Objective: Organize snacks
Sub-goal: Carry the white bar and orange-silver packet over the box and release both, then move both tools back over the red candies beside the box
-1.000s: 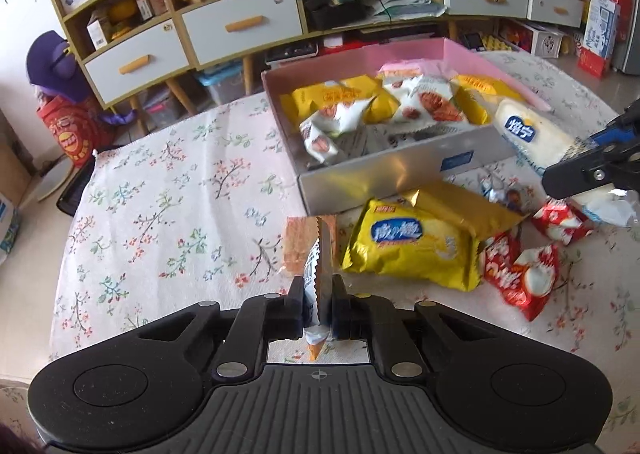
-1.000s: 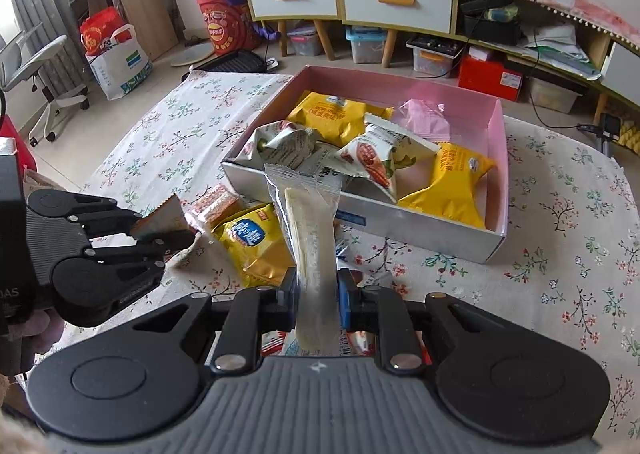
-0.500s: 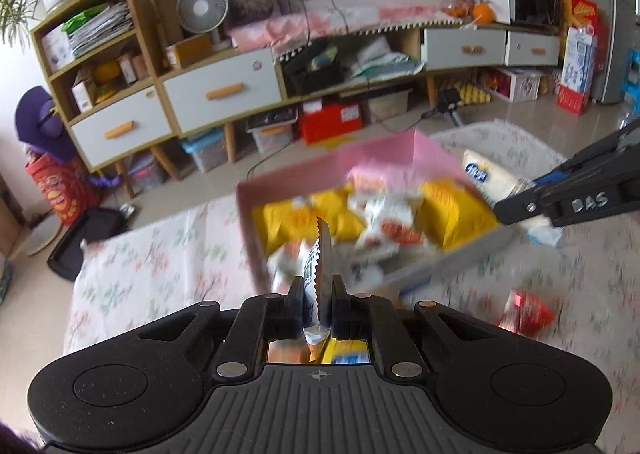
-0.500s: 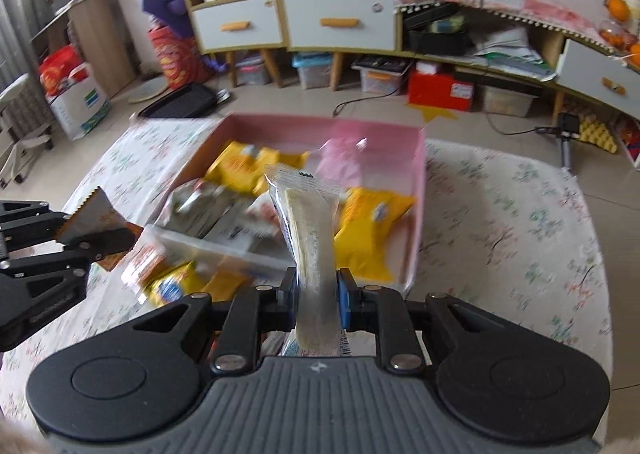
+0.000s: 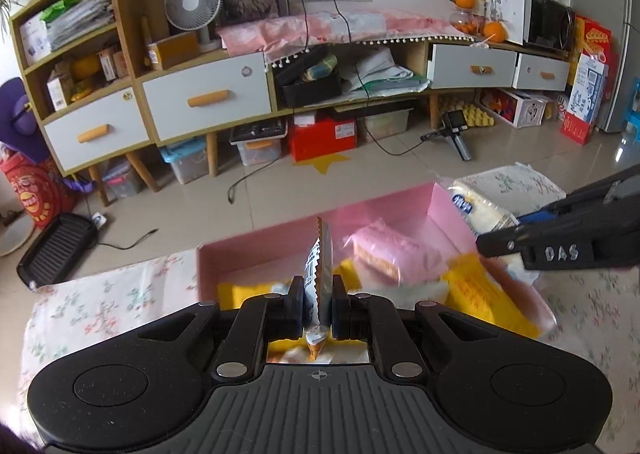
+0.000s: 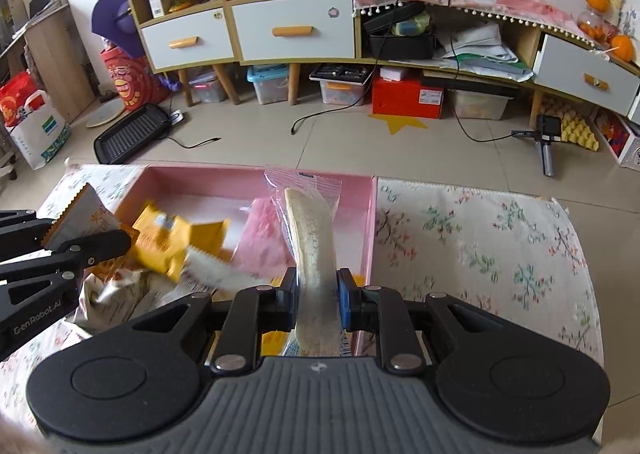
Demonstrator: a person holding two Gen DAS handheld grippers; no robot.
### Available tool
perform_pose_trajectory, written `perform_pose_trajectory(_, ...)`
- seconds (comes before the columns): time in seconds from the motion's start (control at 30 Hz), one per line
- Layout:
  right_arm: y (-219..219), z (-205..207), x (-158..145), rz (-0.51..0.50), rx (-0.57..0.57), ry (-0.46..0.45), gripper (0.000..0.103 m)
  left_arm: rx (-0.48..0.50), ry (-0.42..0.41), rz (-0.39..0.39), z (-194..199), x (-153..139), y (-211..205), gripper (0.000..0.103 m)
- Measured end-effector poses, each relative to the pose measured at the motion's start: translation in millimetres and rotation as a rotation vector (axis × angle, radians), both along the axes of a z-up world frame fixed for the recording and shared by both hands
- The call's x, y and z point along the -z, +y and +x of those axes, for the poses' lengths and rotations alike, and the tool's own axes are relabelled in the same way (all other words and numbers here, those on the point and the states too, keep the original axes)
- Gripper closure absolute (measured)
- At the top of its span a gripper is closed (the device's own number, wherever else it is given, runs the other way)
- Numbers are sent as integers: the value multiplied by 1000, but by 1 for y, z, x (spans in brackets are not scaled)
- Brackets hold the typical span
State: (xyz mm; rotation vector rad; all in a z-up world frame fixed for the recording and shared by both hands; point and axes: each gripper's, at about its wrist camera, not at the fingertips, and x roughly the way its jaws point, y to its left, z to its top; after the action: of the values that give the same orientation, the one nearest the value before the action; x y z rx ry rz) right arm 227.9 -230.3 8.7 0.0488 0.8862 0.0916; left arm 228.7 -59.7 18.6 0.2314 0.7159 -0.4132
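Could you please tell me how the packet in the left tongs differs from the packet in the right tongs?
The left packet is orange and white with printed, opaque foil; the right packet is clear and shows a pale bar inside. The left packet is gripped edge-on and looks thin; the right packet faces the camera and looks broader and longer. Both stand upright, pinched near their lower end by the left tongs and right tongs, above the pink box.

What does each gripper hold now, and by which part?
The left gripper pinches an orange snack packet near its lower end. The right gripper clamps a clear-wrapped pale bar near its lower end.
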Motion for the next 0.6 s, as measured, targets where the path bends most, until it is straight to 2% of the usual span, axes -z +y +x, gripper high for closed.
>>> perform_pose_trajectory(0.17,1,13,5,-10,1,14,85,7,33,-33,17,9,-12,93)
perform_pose_trajectory(0.27,1,14,7,-19,4,13,85,22,42,-42,20,15,-18,87)
perform_pose_trajectory(0.33,0,14,6,-17,15,7,81,37,39,-27,20,17,-24,85)
perform_pose_trajectory(0.37,-1,14,6,-11,20,7,78,40,36,-14,20,18,-26,82)
perform_pose_trajectory(0.53,2,11,3,-27,4,-4,75,47,10,10,9,15,-27,50)
perform_pose_trajectory(0.6,3,9,2,-40,2,-6,72,51,7,19,3,13,-25,47)
